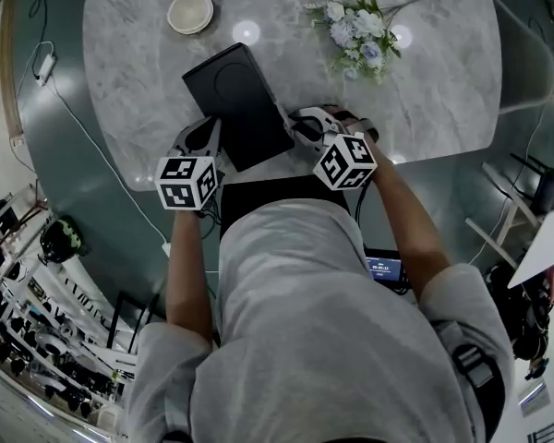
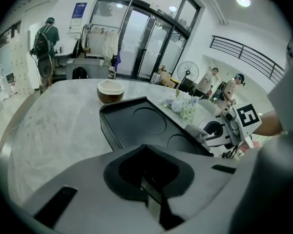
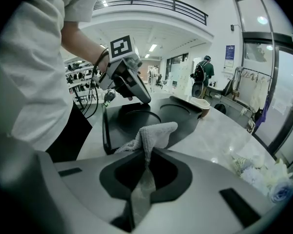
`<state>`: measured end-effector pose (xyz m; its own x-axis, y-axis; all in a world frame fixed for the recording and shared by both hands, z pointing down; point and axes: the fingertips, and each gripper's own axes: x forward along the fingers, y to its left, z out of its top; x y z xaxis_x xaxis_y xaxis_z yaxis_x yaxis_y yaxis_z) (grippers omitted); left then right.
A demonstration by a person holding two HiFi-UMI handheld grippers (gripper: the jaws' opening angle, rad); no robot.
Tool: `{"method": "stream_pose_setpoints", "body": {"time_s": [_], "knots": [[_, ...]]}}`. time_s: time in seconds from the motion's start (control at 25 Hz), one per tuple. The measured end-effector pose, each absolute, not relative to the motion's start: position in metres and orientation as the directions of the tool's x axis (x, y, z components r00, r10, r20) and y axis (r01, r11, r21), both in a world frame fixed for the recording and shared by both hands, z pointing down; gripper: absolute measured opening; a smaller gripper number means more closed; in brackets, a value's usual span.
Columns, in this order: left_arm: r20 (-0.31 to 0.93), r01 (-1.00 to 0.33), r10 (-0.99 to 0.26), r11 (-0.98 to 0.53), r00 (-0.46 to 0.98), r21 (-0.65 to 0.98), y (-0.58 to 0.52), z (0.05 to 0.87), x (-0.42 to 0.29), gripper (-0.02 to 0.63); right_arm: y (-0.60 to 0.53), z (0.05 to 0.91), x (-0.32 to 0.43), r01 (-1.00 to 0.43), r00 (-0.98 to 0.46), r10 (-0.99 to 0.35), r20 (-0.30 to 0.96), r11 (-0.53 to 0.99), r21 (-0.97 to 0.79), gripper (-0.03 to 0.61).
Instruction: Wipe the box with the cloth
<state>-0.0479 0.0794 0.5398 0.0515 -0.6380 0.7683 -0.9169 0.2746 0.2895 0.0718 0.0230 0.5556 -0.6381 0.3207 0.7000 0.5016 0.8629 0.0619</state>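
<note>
Right gripper (image 3: 144, 167) is clamped tight on a light grey cloth (image 3: 155, 133), with the loose end bunched up right at the near right edge of the black box (image 1: 235, 100). Left gripper (image 2: 149, 182) has its jaws pressed together at the box's near left edge. Box sits mid marble table (image 1: 434, 100), bowl (image 1: 190, 12) and flowers (image 1: 358, 30) on the far side

A cream bowl (image 1: 190, 12) and a flower bouquet (image 1: 355, 30) rest well apart on the marble table (image 1: 443, 90).
</note>
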Motion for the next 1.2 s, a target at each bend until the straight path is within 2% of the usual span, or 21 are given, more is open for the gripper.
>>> {"method": "stream_pose_setpoints", "body": {"time_s": [1.2], "knots": [[0.774, -0.914, -0.623, 0.238, 0.115, 0.327, 0.068, 0.543, -0.044, 0.023, -0.036, 0.575, -0.027, 0.438, -0.63, 0.239, 0.739, 0.895, 0.084, 0.043]]}}
